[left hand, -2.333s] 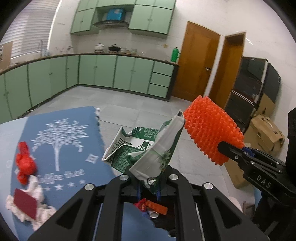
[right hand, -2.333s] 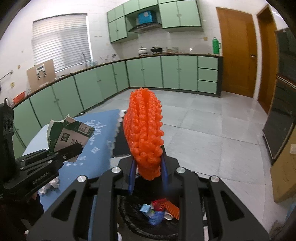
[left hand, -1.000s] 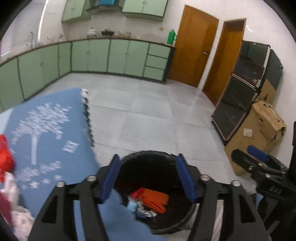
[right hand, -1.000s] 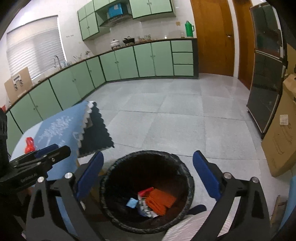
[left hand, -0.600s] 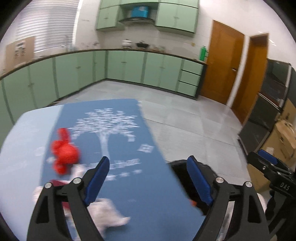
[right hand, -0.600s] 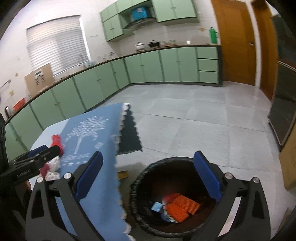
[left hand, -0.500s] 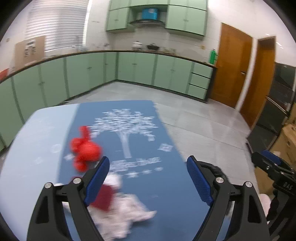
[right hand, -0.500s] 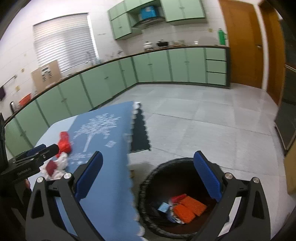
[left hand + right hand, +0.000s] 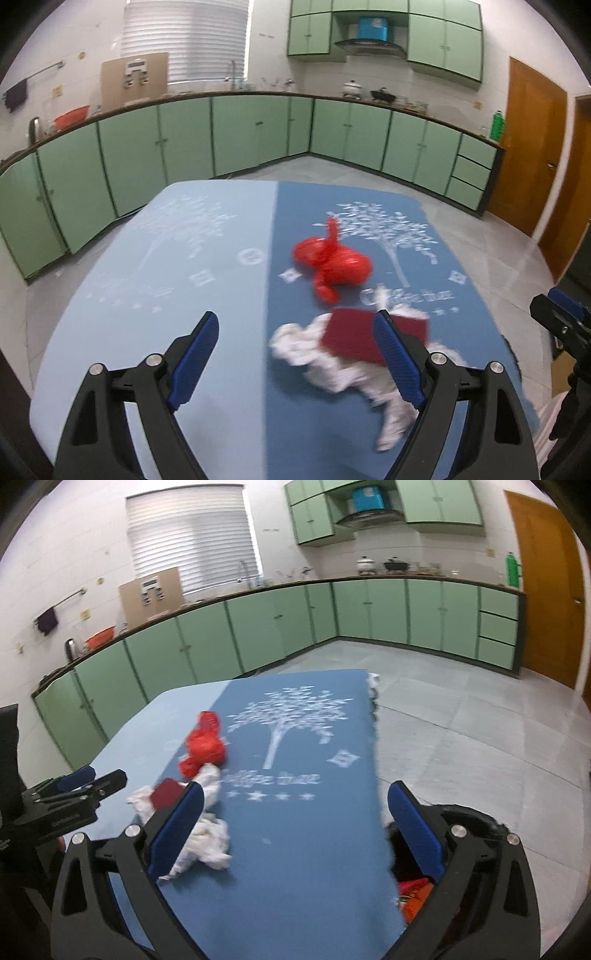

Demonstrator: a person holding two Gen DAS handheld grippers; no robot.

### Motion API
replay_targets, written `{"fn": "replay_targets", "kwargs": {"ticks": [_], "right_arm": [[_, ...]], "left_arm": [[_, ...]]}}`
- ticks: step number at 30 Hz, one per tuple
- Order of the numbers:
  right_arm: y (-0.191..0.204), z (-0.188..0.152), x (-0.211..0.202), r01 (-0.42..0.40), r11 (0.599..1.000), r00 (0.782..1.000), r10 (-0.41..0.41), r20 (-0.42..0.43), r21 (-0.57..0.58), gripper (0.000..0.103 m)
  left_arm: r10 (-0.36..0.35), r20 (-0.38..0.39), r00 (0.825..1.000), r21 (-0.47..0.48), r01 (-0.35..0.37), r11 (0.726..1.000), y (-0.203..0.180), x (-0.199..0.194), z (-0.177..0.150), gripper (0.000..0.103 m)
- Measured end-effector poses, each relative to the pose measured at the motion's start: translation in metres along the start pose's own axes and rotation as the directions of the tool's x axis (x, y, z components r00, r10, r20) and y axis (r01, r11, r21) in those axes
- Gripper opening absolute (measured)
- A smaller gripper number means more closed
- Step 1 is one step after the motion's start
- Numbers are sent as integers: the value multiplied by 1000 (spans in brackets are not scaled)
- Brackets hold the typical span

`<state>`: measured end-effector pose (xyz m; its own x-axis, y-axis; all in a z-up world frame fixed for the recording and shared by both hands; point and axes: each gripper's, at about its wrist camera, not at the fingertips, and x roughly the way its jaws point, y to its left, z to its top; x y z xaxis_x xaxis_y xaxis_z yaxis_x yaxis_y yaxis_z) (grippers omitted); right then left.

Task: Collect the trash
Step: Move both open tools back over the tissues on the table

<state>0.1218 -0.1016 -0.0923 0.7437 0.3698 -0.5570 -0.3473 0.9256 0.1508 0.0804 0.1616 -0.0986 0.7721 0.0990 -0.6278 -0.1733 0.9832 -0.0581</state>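
Note:
On the blue tablecloth (image 9: 207, 280) lie a crumpled red plastic bag (image 9: 332, 264), a dark red card (image 9: 354, 334) and a wad of white tissue (image 9: 332, 363) under it. My left gripper (image 9: 295, 360) is open and empty above the table, its right finger over the card. My right gripper (image 9: 295, 830) is open and empty above the cloth; the bag (image 9: 205, 744), card (image 9: 166, 792) and tissue (image 9: 201, 830) lie to its left. The black trash bin (image 9: 476, 821) with orange trash inside sits at the table's right edge.
Green kitchen cabinets (image 9: 258, 136) line the far walls. Grey tiled floor (image 9: 461, 709) lies right of the table. A wooden door (image 9: 528, 147) stands at the right. The other gripper shows at each view's edge (image 9: 565, 321) (image 9: 74, 794).
Both grippers let go of the carton and the orange mesh over the bin, opened, and swung left from the bin to above the table.

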Motion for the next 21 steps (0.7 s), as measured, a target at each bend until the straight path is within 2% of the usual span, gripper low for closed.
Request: {"fn": "replay_targets", "kwargs": {"ticks": [11, 16, 21], "right_arm": [[59, -6, 33, -92, 993, 995, 89, -41, -74, 95], [79, -11, 48, -121, 988, 990, 112, -88, -96, 81], [89, -15, 55, -130, 985, 987, 117, -112, -113, 79]], "left_arm": [[73, -30, 997, -22, -73, 997, 43, 7, -16, 84], [82, -42, 996, -39, -84, 996, 56, 8, -20, 84], [80, -50, 996, -54, -83, 995, 63, 9, -21, 84]]}}
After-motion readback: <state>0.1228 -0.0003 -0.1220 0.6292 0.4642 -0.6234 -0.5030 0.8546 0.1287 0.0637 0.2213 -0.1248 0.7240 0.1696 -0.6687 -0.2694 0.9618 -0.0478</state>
